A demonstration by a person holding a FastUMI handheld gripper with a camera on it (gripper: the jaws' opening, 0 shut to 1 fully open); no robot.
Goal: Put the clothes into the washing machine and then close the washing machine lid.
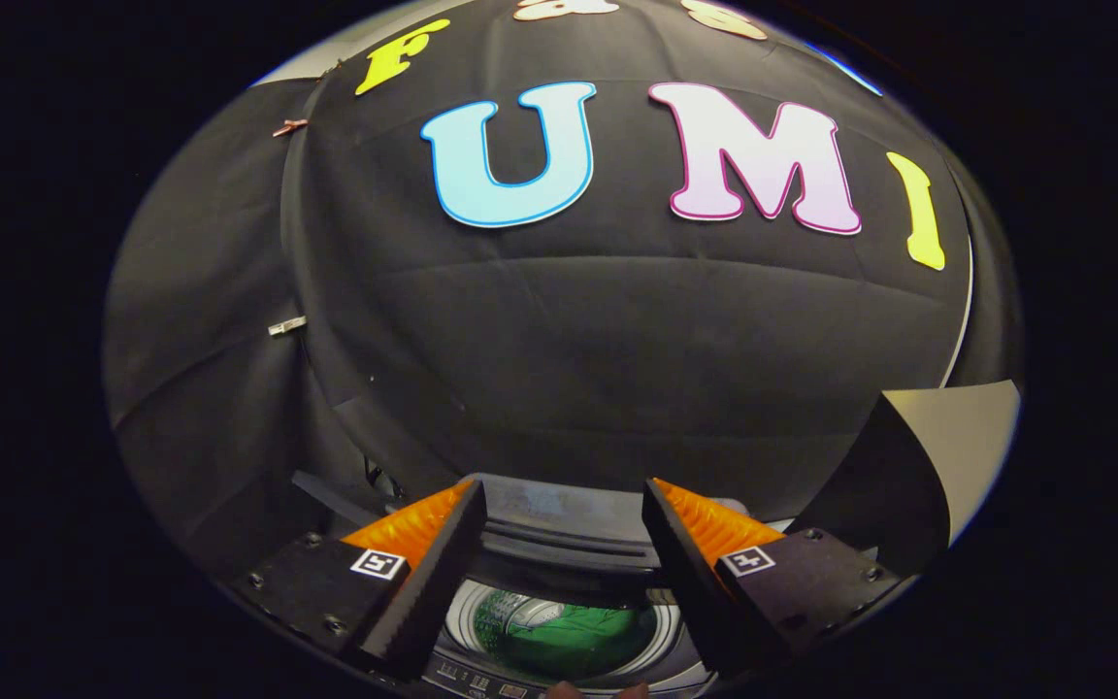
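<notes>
While hand-held gripper [559, 505] gapes, round drum [559, 636] holds seemingly green clothes [574, 636].

A staged recording booth is indicated: black cloth walls [559, 369] are pinned up with clips [287, 326], and a white top-loading washing machine [559, 631] is set below.

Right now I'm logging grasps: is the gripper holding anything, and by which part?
Nothing is held. The gripper is open, its fingers apart with an empty gap, above the washer; green clothes lie in the drum below.
</notes>
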